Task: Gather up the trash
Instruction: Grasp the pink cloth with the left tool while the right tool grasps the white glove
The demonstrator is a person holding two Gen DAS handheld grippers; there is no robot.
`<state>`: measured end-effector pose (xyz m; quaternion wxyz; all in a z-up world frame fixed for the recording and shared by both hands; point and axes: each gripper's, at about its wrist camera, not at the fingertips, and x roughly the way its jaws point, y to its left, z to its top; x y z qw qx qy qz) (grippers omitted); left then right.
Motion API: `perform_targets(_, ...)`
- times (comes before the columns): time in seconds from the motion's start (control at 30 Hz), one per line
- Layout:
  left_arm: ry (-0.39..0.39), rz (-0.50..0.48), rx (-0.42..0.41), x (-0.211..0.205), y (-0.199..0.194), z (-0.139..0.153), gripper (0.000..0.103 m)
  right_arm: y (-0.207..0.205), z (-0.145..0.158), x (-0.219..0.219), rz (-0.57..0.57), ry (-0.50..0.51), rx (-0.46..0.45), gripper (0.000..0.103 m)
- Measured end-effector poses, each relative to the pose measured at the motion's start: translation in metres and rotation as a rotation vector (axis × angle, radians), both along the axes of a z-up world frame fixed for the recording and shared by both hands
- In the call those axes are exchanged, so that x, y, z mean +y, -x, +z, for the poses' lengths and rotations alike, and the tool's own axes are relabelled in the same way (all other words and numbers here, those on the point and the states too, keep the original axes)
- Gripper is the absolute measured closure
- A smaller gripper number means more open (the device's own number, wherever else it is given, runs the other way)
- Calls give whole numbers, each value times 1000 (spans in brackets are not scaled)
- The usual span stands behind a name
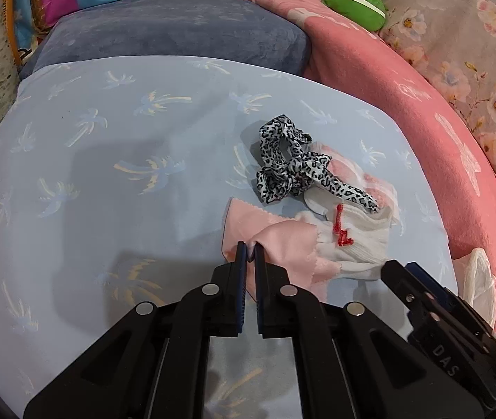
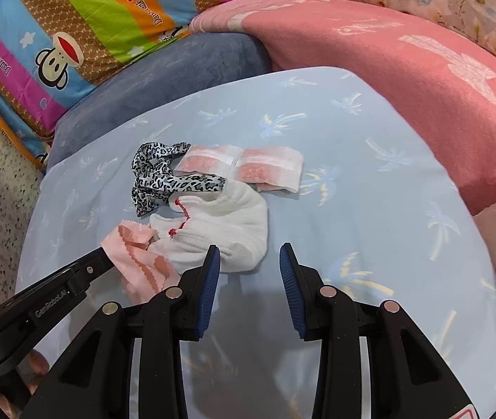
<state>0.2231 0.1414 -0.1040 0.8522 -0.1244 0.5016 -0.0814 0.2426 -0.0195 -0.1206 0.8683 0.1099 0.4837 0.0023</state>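
On the bed, left gripper (image 1: pixel 250 248) pinches pink cloth (image 1: pixel 282 244); right gripper (image 2: pixel 249 256), seen fully only from its own camera, gapes.

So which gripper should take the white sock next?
Right. The right gripper is open, its fingers just short of the white sock. The left gripper is shut on the pink cloth, so it isn't free.

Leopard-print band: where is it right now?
The leopard-print band lies on the light blue sheet, left of centre in the right wrist view, its tail draped over the white sock and touching the pink-and-white packet.
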Motion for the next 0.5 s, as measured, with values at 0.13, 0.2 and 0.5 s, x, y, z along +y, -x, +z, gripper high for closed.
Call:
perform_targets(0.13,-5,-6,-2,-2,-1,0,99,-5,-11,4,7,-26,29,85)
perform_targets(0.2,-4,-9,-3,-3,0,1,99,-5,-14,5,7,-31,32,92)
perform_targets(0.5,0,-35,-32,-14,13,18,99,15,16,-10,-25,-62,-36,95)
